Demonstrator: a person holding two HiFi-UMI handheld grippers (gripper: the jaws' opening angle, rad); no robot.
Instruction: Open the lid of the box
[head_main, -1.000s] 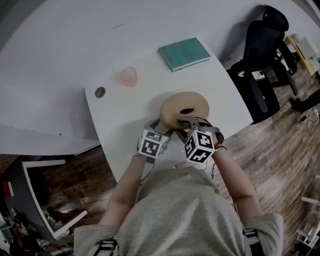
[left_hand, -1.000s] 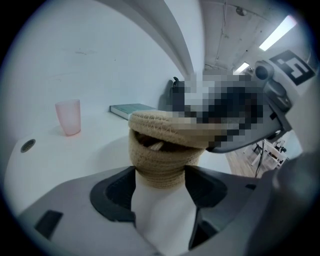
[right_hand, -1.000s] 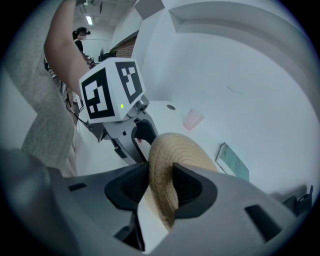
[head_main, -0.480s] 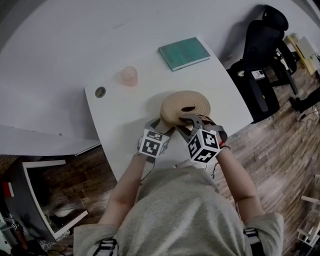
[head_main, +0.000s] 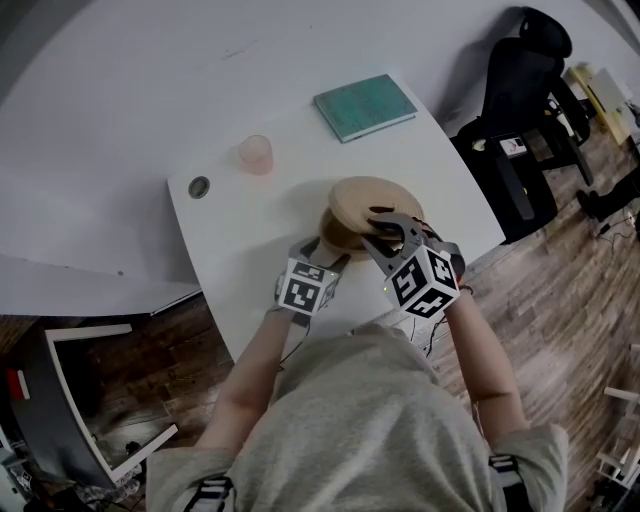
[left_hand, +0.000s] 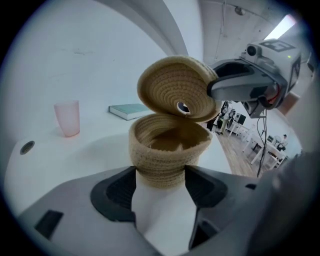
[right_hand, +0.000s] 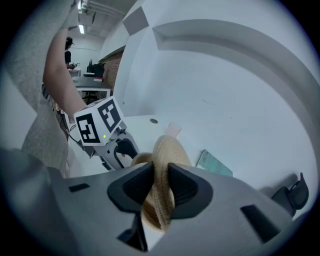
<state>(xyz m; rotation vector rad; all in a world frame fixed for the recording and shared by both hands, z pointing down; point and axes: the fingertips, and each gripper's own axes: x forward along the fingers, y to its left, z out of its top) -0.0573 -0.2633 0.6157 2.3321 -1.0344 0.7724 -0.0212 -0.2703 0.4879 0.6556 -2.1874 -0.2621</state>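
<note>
Both your forearms reach forward and down over the white counter (head_main: 250, 215). There your left tool (left_hand: 160, 175) is clamped on the base of the one tan round woven box (left_hand: 167, 145), which stands upright close to the counter's near edge with its mouth facing up. Your right tool (right_hand: 159, 187), whose jaws have just been closing, pinches the rim of the single tan woven disc lid (left_hand: 175, 90) edge-on and holds it tilted above the box, broad face toward the left tool. Beyond sit one teal book (head_main: 365, 107) and one pink plastic cup (head_main: 256, 153).
</note>
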